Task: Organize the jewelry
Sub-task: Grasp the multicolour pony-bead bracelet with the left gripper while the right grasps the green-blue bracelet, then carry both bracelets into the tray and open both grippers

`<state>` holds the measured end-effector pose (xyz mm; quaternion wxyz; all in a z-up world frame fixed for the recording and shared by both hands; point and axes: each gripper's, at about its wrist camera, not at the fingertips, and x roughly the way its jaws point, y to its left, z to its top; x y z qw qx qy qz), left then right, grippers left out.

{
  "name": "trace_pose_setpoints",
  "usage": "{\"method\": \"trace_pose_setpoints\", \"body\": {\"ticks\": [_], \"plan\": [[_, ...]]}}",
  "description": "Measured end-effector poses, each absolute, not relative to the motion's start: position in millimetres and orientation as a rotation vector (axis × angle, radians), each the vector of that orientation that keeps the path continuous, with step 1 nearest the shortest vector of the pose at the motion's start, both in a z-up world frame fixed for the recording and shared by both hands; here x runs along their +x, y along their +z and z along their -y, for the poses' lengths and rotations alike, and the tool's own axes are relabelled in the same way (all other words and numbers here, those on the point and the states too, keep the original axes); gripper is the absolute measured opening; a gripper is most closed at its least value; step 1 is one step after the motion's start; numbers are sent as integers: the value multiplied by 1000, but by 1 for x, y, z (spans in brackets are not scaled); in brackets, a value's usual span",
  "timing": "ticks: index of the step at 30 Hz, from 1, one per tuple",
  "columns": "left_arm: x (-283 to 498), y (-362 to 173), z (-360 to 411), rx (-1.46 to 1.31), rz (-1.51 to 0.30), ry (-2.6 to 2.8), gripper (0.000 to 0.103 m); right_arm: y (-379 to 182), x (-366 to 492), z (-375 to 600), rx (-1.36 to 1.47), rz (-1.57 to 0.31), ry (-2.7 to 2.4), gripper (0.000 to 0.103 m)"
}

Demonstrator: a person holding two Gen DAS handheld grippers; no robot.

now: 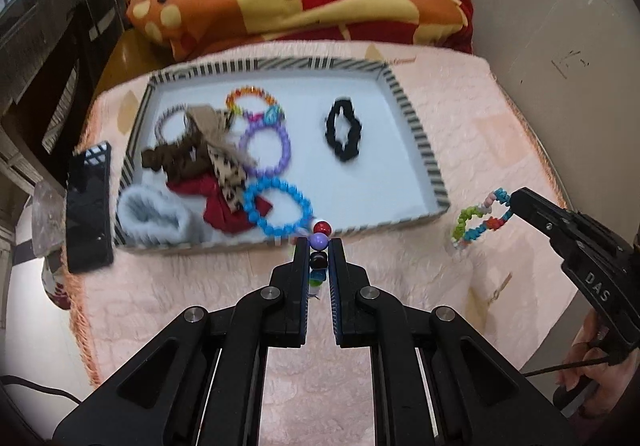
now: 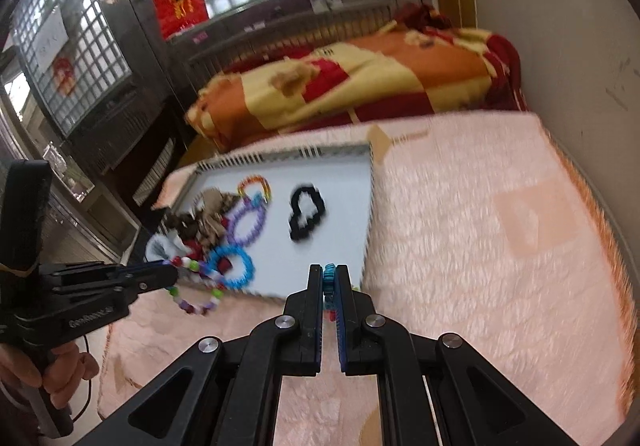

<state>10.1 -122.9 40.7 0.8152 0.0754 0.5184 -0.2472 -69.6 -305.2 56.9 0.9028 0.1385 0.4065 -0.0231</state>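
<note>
Left gripper (image 1: 319,246) pinching bead bracelet (image 1: 319,242), right gripper (image 2: 330,278) pinching coil bracelet (image 1: 480,220); carrying both clear over tray (image 1: 416,126) rim ahead.

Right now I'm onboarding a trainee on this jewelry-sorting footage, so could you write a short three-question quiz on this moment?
1. True or false: the black scrunchie lies inside the striped tray, apart from the pile of other pieces.
2. What does the right gripper hold?
A. a blue bead bracelet
B. a multicolored coiled hair tie
C. a phone
3. Fill in: the left gripper is shut on a ____ bracelet.

Key:
1. True.
2. B, the multicolored coiled hair tie, hanging over the pink blanket outside the tray.
3. Beaded: the beaded bracelet dangles at the tray's near edge.
</note>
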Motion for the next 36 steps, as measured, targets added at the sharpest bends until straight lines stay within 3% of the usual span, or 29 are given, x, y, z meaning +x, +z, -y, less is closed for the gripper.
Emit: {"method": "trace_pose_setpoints", "body": {"ticks": [9,24,36], "plan": [[33,54,146,168,-1083,-550,8,67,-26,303,283,-835,-28,5],[86,-10,155,214,-1194,-502,8,8,30,297,250,-1017,-20,5],[109,-30,155,257,-1208,-477,8,-25,74,309,146,-1098,-113,5]]}}
